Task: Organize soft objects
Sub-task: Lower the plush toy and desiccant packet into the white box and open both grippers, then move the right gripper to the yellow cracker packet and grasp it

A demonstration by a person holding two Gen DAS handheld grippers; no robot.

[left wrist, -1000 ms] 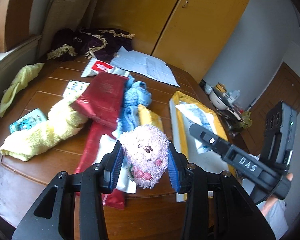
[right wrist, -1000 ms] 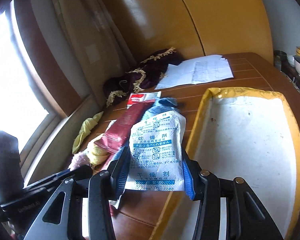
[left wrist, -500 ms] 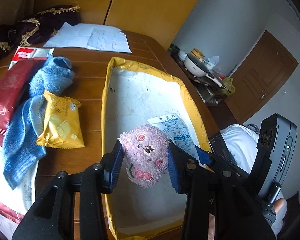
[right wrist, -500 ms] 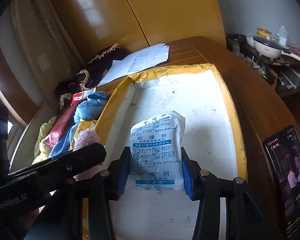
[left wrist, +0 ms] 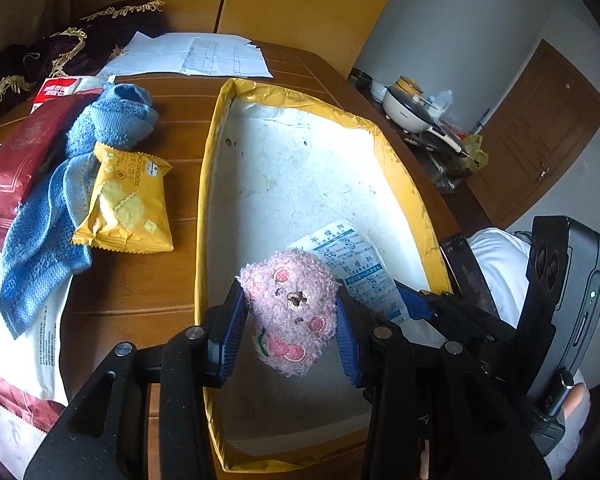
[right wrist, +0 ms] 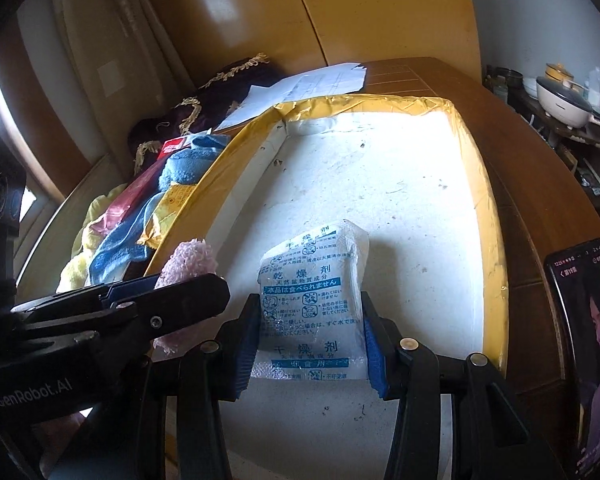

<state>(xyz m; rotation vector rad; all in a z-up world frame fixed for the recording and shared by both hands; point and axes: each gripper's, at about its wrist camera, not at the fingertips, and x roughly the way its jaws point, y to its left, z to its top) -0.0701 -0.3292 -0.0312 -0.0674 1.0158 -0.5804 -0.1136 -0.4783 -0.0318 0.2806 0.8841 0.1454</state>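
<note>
- Holding a fuzzy pink plush toy, the left gripper has its two blue pads pressed on the toy's sides, and the toy sits over the near end of the white tray with the yellow rim.
- Holding a white packet with blue writing, the right gripper has its pads tight on both edges of the packet, also over the near part of the tray.
- The two grippers are side by side, very close together.
- The step in hand looks like dropping both soft things into the tray. The tray floor looks bare apart from these two.
- Next, each gripper needs to go down a little and open its fingers, so the things land inside the rim.
- More things wait on the table beside the tray: a blue towel and a yellow snack bag, touching each other.
- I think the towel comes soon after.
</note>
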